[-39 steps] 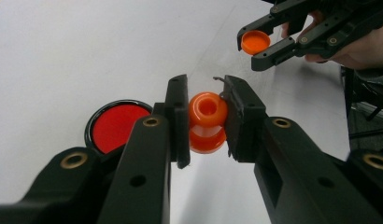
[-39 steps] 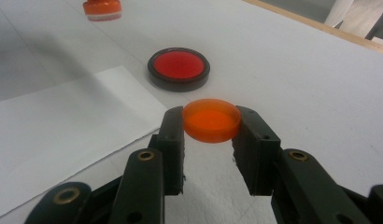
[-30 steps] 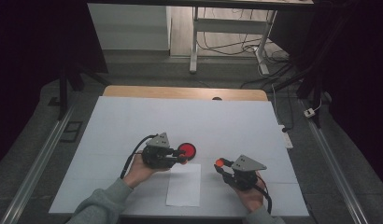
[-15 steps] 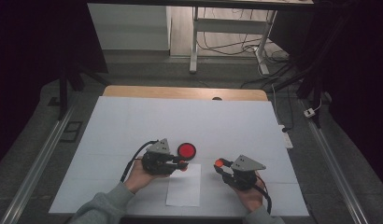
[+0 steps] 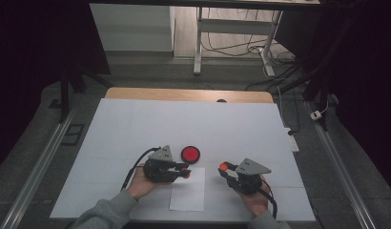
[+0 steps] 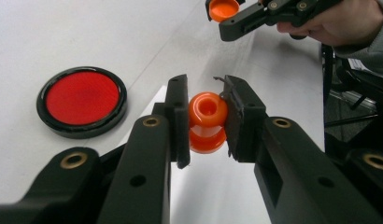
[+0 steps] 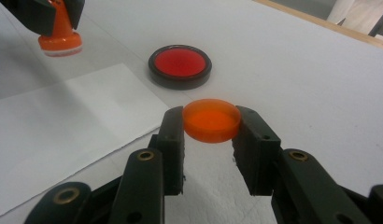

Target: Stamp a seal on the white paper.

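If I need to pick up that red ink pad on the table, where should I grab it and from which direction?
Grip the ink pad across its black outer rim, coming straight down from above. It lies flat and low on the white table cover, so a sideways approach would likely find little wall to catch. Its round rim seems to suit any jaw angle; avoid pressing the red surface.

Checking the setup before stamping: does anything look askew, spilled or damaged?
Nothing stands out. The paper sheet lies flat, the ink pad sits open beside it, the left gripper holds the stamp, the right gripper its cap.
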Tool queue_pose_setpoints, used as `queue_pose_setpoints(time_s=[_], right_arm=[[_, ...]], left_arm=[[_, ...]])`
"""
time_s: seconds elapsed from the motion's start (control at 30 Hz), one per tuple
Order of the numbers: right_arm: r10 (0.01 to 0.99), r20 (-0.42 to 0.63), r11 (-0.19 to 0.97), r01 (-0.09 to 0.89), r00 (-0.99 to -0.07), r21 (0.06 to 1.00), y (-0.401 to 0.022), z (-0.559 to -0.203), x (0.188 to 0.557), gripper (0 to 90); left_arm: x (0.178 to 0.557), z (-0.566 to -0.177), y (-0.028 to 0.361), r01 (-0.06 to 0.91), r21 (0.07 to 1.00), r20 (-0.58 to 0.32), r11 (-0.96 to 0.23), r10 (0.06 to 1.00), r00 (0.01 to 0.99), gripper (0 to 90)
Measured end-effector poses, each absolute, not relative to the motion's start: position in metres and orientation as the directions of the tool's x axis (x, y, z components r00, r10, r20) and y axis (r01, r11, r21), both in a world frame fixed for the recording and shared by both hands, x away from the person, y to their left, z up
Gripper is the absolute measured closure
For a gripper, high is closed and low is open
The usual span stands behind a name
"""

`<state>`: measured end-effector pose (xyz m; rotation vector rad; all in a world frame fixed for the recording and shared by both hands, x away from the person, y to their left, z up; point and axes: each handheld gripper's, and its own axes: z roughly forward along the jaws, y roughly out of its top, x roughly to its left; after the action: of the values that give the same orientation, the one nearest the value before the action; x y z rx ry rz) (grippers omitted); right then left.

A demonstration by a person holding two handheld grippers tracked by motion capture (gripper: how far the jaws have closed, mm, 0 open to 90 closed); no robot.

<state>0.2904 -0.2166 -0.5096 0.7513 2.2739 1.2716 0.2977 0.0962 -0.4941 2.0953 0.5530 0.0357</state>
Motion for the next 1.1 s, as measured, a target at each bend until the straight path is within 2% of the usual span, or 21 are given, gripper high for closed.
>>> queue_pose_setpoints(time_s=[1.1], right_arm=[[0.637, -0.099, 0.433, 0.248, -0.765, 0.867, -0.217, -0.511, 0.291, 63.9]], left_arm=[[0.297, -0.519, 0.077, 0.376, 0.753, -0.178, -0.540, 0.383, 0.906, 72.5]])
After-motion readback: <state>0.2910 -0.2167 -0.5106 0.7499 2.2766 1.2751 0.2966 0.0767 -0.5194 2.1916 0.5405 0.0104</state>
